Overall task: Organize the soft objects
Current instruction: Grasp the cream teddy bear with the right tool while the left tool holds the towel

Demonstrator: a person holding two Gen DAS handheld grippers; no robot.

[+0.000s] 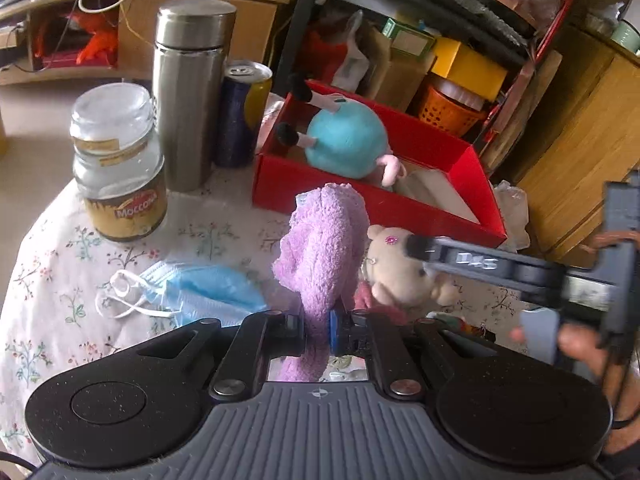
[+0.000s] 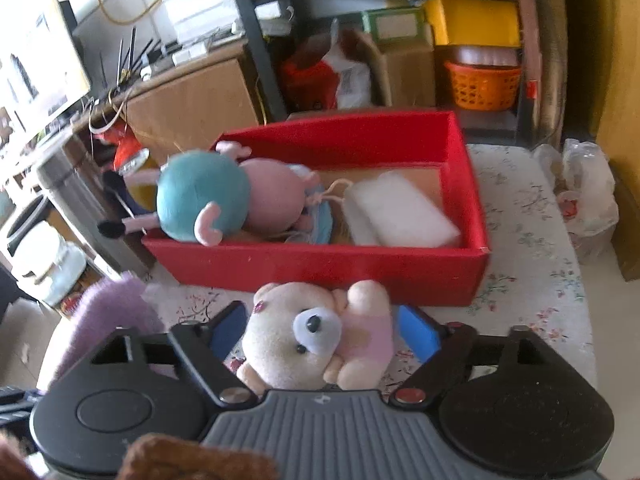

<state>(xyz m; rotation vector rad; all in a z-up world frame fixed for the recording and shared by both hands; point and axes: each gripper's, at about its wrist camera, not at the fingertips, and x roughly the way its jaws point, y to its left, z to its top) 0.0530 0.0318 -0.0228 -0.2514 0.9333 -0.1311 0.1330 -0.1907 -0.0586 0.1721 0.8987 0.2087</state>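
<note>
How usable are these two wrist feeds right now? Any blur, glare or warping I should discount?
Left wrist view: mostly sharp on the purple cloth and coffee jar, but the right gripper crossing is motion-smeared. Right wrist view: softer overall, teddy bear readable, window area top left blown out. Both: fisheye bends the red box edges.

My floral-clothed surface [image 1: 52,264] carries a red box [image 1: 360,196] at twelve o'clock — jar [image 1: 120,172], flask [image 1: 192,96], can [image 1: 244,112], mask [image 1: 200,292] toward ten.
</note>
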